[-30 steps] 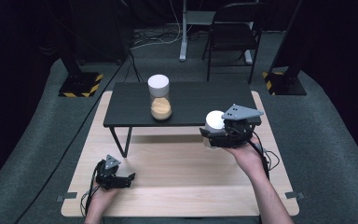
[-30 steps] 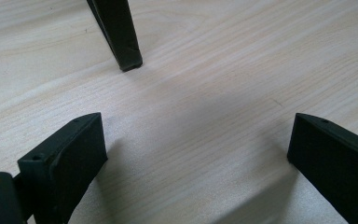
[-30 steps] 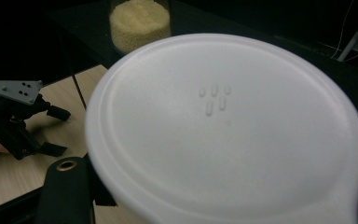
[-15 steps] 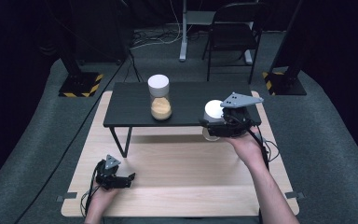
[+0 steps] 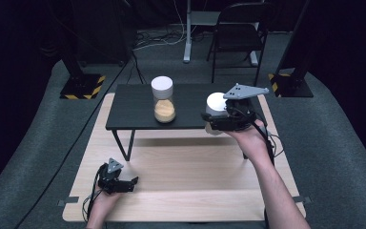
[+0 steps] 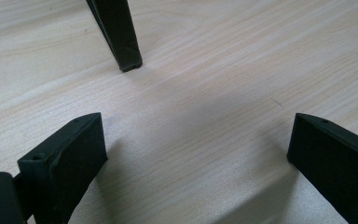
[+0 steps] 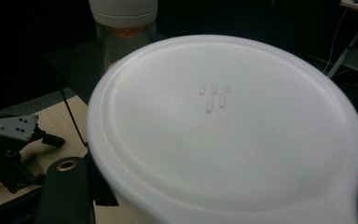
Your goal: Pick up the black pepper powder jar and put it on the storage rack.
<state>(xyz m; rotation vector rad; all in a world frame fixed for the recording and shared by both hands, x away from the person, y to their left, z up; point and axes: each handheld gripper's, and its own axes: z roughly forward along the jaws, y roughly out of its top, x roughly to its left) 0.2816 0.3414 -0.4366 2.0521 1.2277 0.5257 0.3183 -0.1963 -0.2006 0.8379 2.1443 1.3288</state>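
Observation:
My right gripper (image 5: 213, 120) is shut on a white-lidded jar (image 5: 215, 104) and holds it in the air at the right end of the low black table (image 5: 133, 106). Up close in the right gripper view, the jar's round white lid (image 7: 223, 126) covers most of the picture. A second white-lidded jar (image 5: 163, 100), part full of orange-brown grains, stands upright on the black table and appears behind the lid (image 7: 123, 18). My left gripper (image 5: 131, 182) rests low on the wooden board (image 5: 190, 186), jaws wide open (image 6: 196, 154) with only bare wood between them.
A leg of the black table (image 6: 119, 32) stands on the board just ahead of the left gripper. A folding chair (image 5: 238, 28) and stand bases with hazard stripes (image 5: 83, 88) sit on the grey floor beyond the board.
My right gripper has risen with the white-lidded jar and drawn closer to the right end of the black table. The left gripper has stayed in place.

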